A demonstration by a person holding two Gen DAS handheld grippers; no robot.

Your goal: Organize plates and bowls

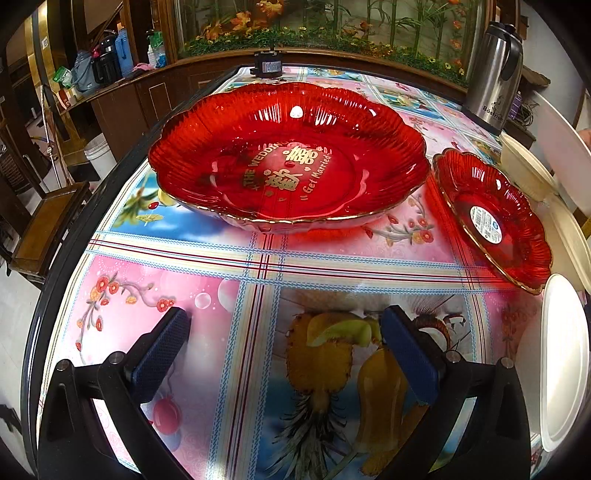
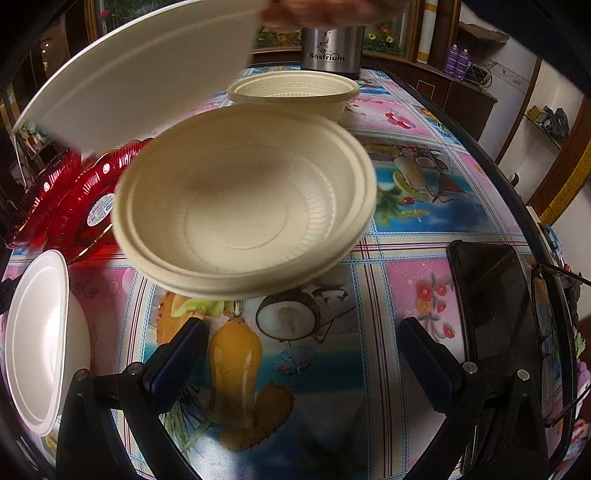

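Note:
A large red scalloped plate (image 1: 288,158) with gold lettering lies mid-table, a smaller red plate (image 1: 495,221) to its right. My left gripper (image 1: 286,354) stands open over the tablecloth, short of both. In the right wrist view, two nested cream bowls (image 2: 243,203) appear blurred and tilted just ahead of my open right gripper (image 2: 303,350); I cannot tell whether they touch the table. Behind them sits another cream bowl (image 2: 291,92). A person's hand (image 2: 317,11) holds a big white plate (image 2: 140,70) tilted in the air. A white bowl (image 2: 37,339) sits at the left.
A steel thermos (image 1: 491,77) stands at the table's far edge. A black phone (image 2: 495,306) and a pair of glasses (image 2: 554,332) lie near the right edge. A small black camera (image 1: 267,66) sits at the far edge. A wooden chair (image 1: 44,229) stands left of the table.

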